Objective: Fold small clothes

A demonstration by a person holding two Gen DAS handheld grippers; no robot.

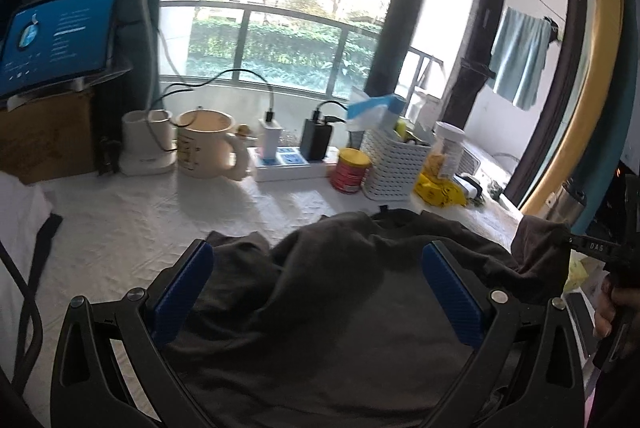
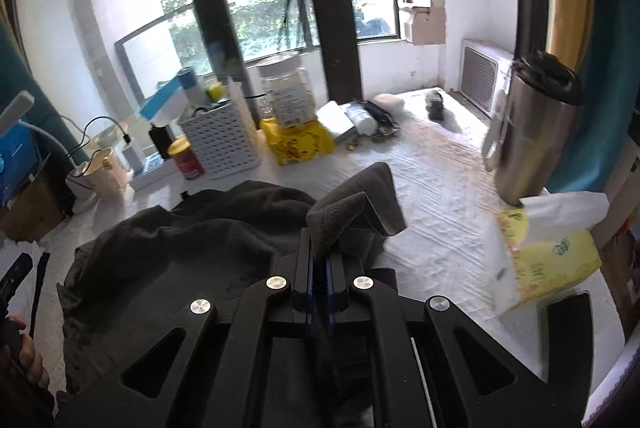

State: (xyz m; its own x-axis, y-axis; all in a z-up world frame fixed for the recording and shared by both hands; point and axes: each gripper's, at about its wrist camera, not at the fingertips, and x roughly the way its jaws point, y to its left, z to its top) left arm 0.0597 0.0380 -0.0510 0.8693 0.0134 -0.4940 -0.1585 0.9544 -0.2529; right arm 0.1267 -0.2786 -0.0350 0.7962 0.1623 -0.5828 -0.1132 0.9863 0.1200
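Two grippers: left gripper (image 1: 318,284) jaws spread wide, nothing pinched; right gripper (image 2: 320,260) clamped tight on a fold of the shirt
Shirt: dark grey shirt (image 1: 340,308) bunched on the white table cover (image 1: 160,220), under the left jaws
Readable text: "DAS" on the right tool
Mug (image 1: 206,147): print too blurry
Tissue pack (image 2: 548,260): writing unreadable
Red can (image 1: 350,169): label unreadable

The left hand-held gripper (image 1: 318,262) is a matte black frame with cut-out arms, round silver screw heads at its joints and two blue ribbed pads (image 1: 182,292). The right hand-held gripper (image 2: 319,264) has the same black linkage, four silver screws and thin blue pads. Seen from the left, its black side bears pale raised letters.
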